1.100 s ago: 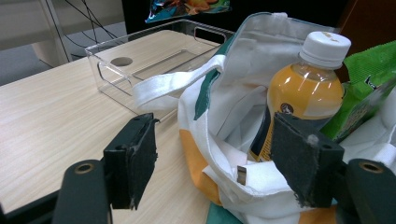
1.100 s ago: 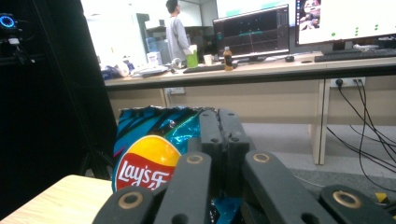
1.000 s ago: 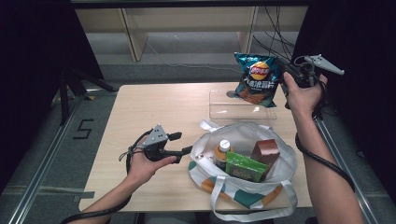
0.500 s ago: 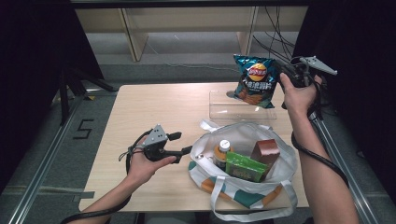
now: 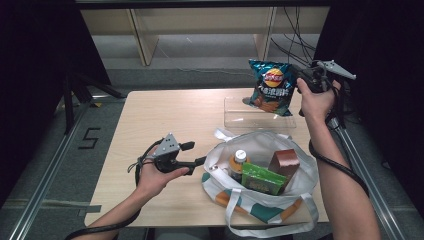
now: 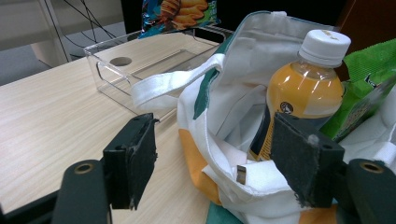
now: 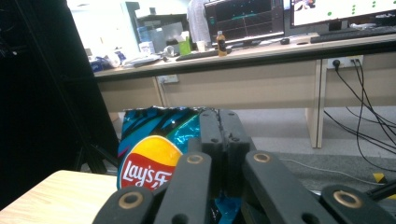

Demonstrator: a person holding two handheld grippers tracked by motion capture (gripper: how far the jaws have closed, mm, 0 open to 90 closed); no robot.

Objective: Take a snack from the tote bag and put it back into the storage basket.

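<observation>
My right gripper (image 5: 299, 75) is shut on the top edge of a blue Lay's chip bag (image 5: 272, 87), which hangs over the clear plastic tray (image 5: 240, 115) at the table's far right. In the right gripper view the jaws (image 7: 219, 116) press together on the bag (image 7: 149, 158). My left gripper (image 5: 202, 161) stands open at the left rim of the white tote bag (image 5: 300, 200). In the left gripper view the bag's rim (image 6: 233, 93) lies between the spread jaws (image 6: 215, 154), with an orange juice bottle (image 6: 299, 88) just behind it.
Inside the tote bag stand the juice bottle (image 5: 239, 162), a green packet (image 5: 262, 179) and a brown box (image 5: 284, 162). Bare wooden table (image 5: 165, 115) lies to the left of the tray. The table's edges drop to a grey floor.
The right hand has edged slightly left with the chip bag over the tray. The left hand has kept still.
</observation>
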